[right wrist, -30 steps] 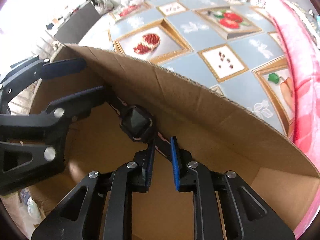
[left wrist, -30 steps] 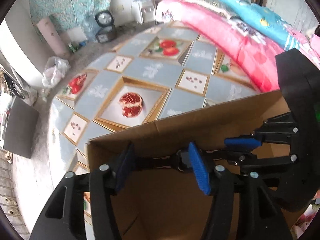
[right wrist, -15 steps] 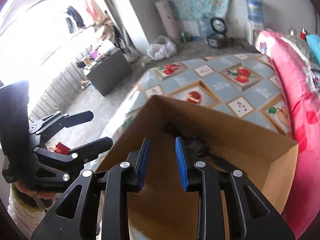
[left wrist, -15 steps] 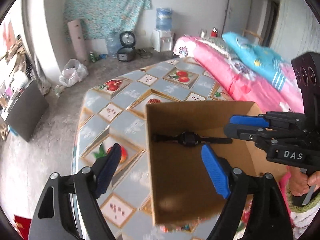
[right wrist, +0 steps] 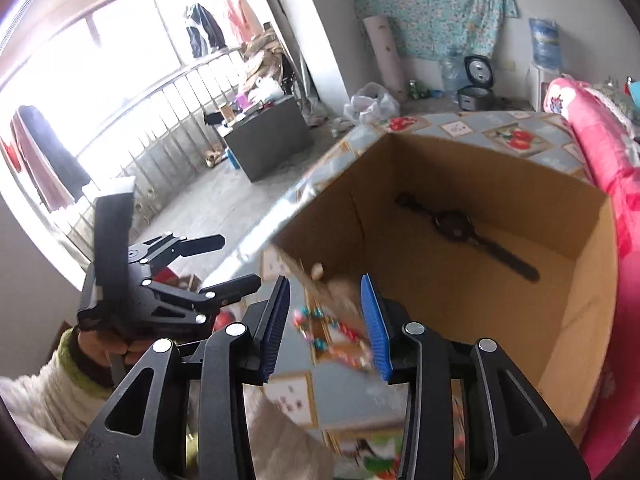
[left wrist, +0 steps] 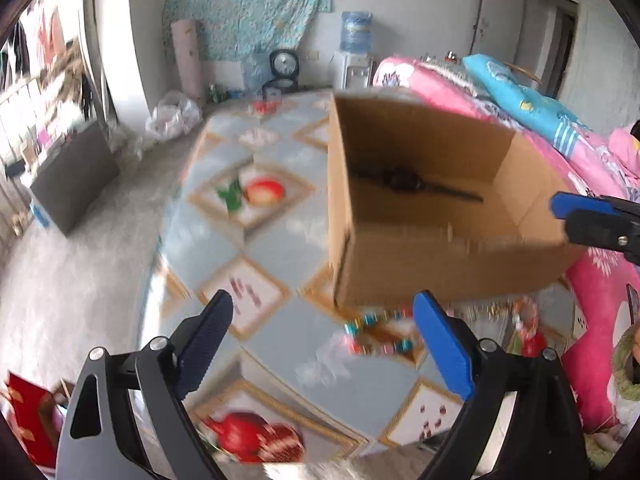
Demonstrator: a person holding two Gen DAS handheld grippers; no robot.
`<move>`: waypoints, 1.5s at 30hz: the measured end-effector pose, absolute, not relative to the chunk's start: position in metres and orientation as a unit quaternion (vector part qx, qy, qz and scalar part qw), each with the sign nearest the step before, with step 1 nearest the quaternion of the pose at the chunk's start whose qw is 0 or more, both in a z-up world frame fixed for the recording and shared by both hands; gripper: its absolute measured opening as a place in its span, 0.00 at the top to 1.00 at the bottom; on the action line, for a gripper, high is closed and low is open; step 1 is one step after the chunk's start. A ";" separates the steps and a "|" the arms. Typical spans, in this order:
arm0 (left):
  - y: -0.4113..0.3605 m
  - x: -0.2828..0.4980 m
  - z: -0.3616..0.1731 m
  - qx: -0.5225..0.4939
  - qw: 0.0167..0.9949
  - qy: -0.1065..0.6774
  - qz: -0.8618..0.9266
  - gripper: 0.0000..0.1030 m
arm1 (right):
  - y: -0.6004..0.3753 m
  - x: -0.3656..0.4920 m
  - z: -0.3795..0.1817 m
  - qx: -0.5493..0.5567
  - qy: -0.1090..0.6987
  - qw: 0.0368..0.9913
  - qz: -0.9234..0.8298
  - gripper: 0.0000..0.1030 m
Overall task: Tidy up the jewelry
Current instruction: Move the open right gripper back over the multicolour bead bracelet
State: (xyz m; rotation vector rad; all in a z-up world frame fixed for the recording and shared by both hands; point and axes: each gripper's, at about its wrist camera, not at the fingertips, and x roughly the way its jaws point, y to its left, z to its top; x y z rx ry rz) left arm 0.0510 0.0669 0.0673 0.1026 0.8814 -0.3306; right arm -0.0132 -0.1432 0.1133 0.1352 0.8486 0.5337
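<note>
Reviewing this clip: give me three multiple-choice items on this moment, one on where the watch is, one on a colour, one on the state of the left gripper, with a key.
1. Where does the black watch lie?
A. on the tablecloth beside the box
B. on the floor of the cardboard box
C. between the right gripper's pads

2. What colour are the pads of the right gripper?
A. blue
B. red
C. white

3. How does the left gripper stand?
A. shut on the watch
B. shut on the beaded bracelet
C. open with nothing held

Key: B, the watch lies flat inside the box in both views; A, both pads show blue in the right wrist view; C, its jaws stand wide apart over the tablecloth, with the beaded bracelet lying below on the cloth, ungripped.
</note>
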 end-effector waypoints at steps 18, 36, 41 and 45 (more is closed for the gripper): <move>0.033 0.064 -0.015 0.115 0.876 0.456 -0.103 0.13 | -0.124 -0.046 0.020 0.084 0.487 0.839 0.229 0.64; 0.067 0.029 -0.018 0.101 0.857 0.486 -0.134 0.05 | -0.084 -0.043 0.044 -0.023 0.418 0.888 0.188 0.19; 0.066 0.030 -0.017 0.102 0.857 0.488 -0.132 0.05 | -0.088 -0.046 0.051 -0.047 0.404 0.901 0.151 0.08; 0.067 0.031 -0.018 0.100 0.856 0.490 -0.130 0.05 | -0.093 -0.045 0.050 -0.068 0.402 0.904 0.125 0.08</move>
